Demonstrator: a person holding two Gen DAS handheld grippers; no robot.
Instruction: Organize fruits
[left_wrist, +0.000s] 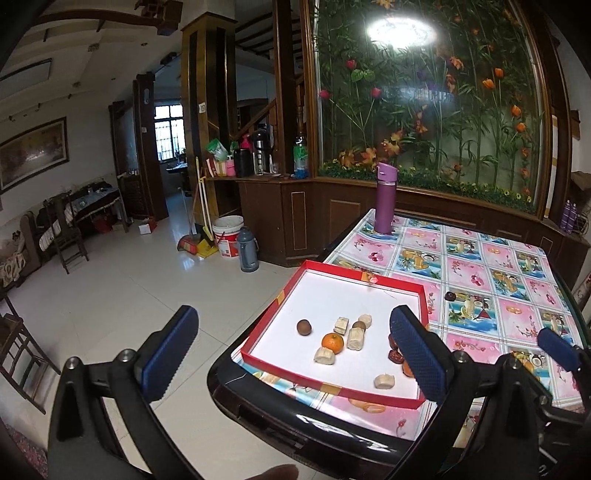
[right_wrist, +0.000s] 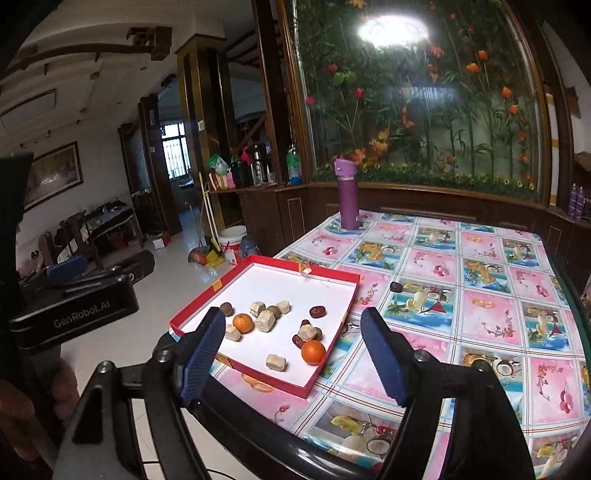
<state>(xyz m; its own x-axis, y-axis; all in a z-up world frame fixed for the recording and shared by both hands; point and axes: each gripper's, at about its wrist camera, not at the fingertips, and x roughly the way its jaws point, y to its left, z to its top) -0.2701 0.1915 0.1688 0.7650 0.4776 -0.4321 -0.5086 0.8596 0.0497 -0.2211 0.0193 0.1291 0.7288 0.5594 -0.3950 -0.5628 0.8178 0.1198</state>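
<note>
Your table (right_wrist: 480, 369) wears a glossy cloth (right_wrist: 491, 280) of pink and blue fruit-print squares, with a dark rounded rim along the near edge. At its near left corner lies a red box (right_wrist: 334, 354), shallow and white inside, turned at an angle to the table's edges, its left corner reaching the rim. Just off the box's far right corner, one dark date (right_wrist: 395, 287) sits alone on the cloth, apart from the box. Near the far left corner you see a purple bottle (right_wrist: 348, 195) standing upright, well apart from both. In the left view the box (left_wrist: 332, 384), date (left_wrist: 449, 295) and bottle (left_wrist: 385, 199) sit likewise.
</note>
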